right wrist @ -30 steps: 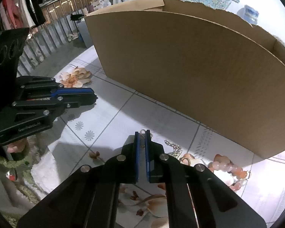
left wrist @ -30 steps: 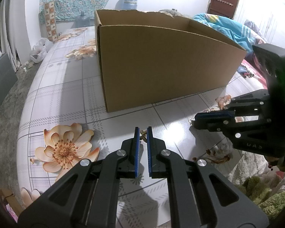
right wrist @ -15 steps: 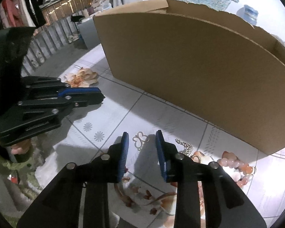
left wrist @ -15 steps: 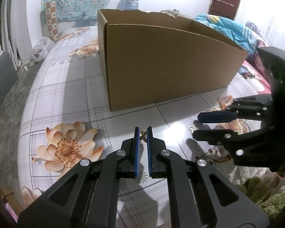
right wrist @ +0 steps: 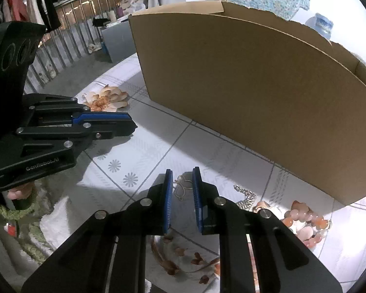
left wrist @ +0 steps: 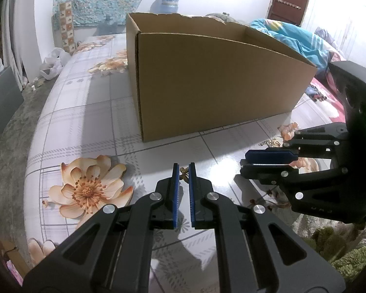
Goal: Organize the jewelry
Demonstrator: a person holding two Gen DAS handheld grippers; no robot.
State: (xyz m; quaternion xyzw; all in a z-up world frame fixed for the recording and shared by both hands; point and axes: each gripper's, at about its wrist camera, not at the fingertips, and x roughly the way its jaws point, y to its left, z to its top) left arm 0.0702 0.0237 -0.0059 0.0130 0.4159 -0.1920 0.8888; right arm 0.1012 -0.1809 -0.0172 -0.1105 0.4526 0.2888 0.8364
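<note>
A gold wire butterfly ornament (right wrist: 181, 186) lies on the flowered tablecloth, right between the tips of my right gripper (right wrist: 181, 174). Its jaws are closing around the ornament, and a gap still shows at each blue pad. A silver chain (right wrist: 246, 195) and a pink bead bracelet (right wrist: 305, 217) lie to its right, near the open cardboard box (right wrist: 256, 92). My left gripper (left wrist: 183, 167) hovers shut over the table, left of the right gripper (left wrist: 246, 160). A tiny brown butterfly shape (left wrist: 183, 172) shows past its tips; I cannot tell print from ornament.
The tall box (left wrist: 207, 78) stands just behind both grippers and hides its own inside. The table (left wrist: 68, 127) curves off to the left, above a grey floor. A green sleeve (right wrist: 24, 210) holds the left gripper (right wrist: 130, 127). A railing and hung clothes stand far left.
My right gripper went from shut to wide and now narrows again, with the gold butterfly between its tips. The left gripper has stayed shut and still.
</note>
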